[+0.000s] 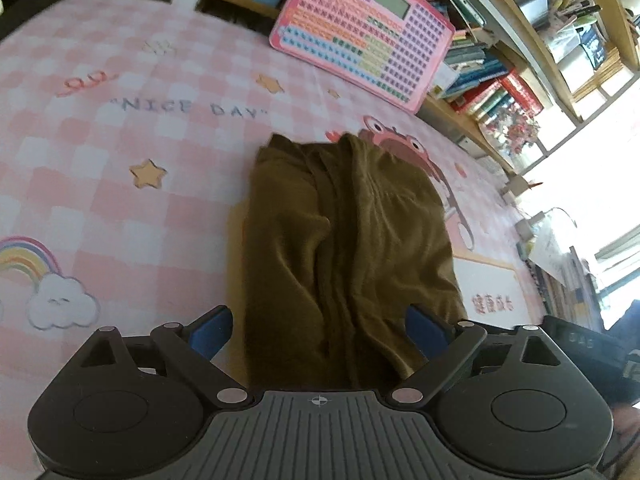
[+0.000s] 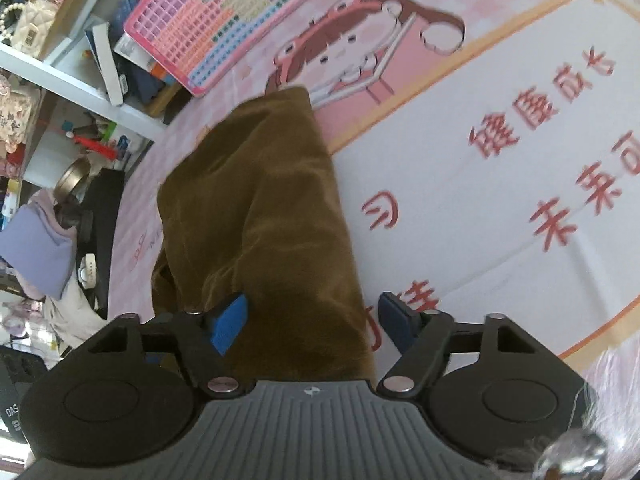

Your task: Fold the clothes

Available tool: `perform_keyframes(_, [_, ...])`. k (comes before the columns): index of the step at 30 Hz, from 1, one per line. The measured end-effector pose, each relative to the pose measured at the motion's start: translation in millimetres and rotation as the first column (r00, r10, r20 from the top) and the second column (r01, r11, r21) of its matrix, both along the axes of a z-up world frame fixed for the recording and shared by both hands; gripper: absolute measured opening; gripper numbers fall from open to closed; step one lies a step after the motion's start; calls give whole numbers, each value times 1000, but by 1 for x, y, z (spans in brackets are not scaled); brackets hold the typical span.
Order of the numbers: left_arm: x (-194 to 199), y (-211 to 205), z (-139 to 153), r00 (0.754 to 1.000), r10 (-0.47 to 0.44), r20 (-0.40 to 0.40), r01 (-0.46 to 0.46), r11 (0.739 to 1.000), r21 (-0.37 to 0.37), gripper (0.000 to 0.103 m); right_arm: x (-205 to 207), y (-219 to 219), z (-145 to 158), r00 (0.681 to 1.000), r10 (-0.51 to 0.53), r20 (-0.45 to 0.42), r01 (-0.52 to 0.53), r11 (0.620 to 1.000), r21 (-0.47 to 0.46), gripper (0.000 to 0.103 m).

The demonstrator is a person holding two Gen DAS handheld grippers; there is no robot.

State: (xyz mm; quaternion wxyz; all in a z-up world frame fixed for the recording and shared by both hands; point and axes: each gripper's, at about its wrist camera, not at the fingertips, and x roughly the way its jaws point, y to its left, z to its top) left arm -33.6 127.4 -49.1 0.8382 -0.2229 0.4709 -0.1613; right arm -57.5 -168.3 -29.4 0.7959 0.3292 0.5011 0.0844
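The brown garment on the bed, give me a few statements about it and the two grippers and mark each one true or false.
1. The brown garment lies on a pink checked sheet. True.
2. The left gripper is shut tight on the garment. False: its blue pads stand wide apart, with the cloth passing between them.
3. A pink keyboard toy leans by the bookshelf beyond the garment. True.
4. The right gripper has its jaws open around the garment's near end. True.
5. The garment is spread out flat in a single layer. False: it is bunched lengthwise into folds and ridges.
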Motion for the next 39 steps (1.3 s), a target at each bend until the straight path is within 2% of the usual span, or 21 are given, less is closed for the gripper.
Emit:
perform_keyframes(4, [3, -8, -2, 1000, 10, -17, -10, 1000, 25, 94, 4, 8, -1, 1000, 21, 0, -21, 1000, -4, 69])
perform_keyframes(6, [4, -12, -1, 1000, 10, -21, -10, 1000, 28, 89, 6, 14, 0, 999, 36, 2, -36, 999, -24, 66])
perform_keyframes(7, [4, -15, -1, 1000, 13, -20, -13, 999, 39, 86, 7, 17, 0, 999, 45, 3, -45, 998, -38, 59])
perform_keyframes(8, [4, -17, 0, 1000, 16, -19, -15, 999, 50, 79, 7, 22, 2, 998, 58, 8, -57, 996, -66, 53])
perform_keyframes(9, [4, -19, 1, 1000, 21, -20, -19, 998, 68, 69, 6, 28, 7, 997, 80, 21, -77, 991, -109, 51])
perform_keyframes(10, [3, -19, 3, 1000, 23, -19, -21, 997, 79, 65, 5, 33, 11, 994, 102, 34, -96, 984, -151, 46])
perform_keyframes(12, [0, -19, 8, 1000, 22, -9, -21, 996, 84, 53, 2, 47, 20, 985, 162, 65, -141, 957, -253, 41])
perform_keyframes(15, [-9, -23, 18, 999, 3, 32, -6, 994, 112, 44, -6, 65, 32, 957, 267, 117, -198, 890, -410, 30])
perform_keyframes(17, [-14, -28, 21, 998, -17, 56, 9, 990, 144, 43, -13, 74, 36, 934, 328, 145, -219, 842, -493, 26])
perform_keyframes(20, [-21, -33, 20, 996, -40, 78, 25, 983, 184, 43, -20, 75, 34, 928, 343, 145, -227, 830, -509, 26])
perform_keyframes(22, [-21, -30, 16, 997, -35, 65, 23, 984, 177, 44, -19, 69, 28, 940, 319, 123, -228, 852, -471, 26])
perform_keyframes(26, [-16, -21, 10, 999, -22, 34, 17, 992, 124, 52, -14, 51, 22, 965, 242, 100, -191, 914, -359, 35])
perform_keyframes(28, [-15, -19, 6, 1000, -18, 23, 15, 994, 110, 55, -12, 45, 19, 973, 211, 89, -174, 932, -318, 37])
perform_keyframes(32, [-16, -22, 2, 1000, -19, 9, 18, 994, 104, 67, -13, 41, 16, 977, 194, 83, -163, 944, -286, 39])
perform_keyframes(36, [-20, -34, 3, 999, -39, 18, 36, 989, 143, 81, -11, 35, 14, 977, 198, 78, -173, 953, -250, 41])
perform_keyframes(39, [-22, -45, 3, 997, -70, 34, 63, 981, 184, 88, -8, 26, 9, 978, 197, 73, -179, 963, -202, 42])
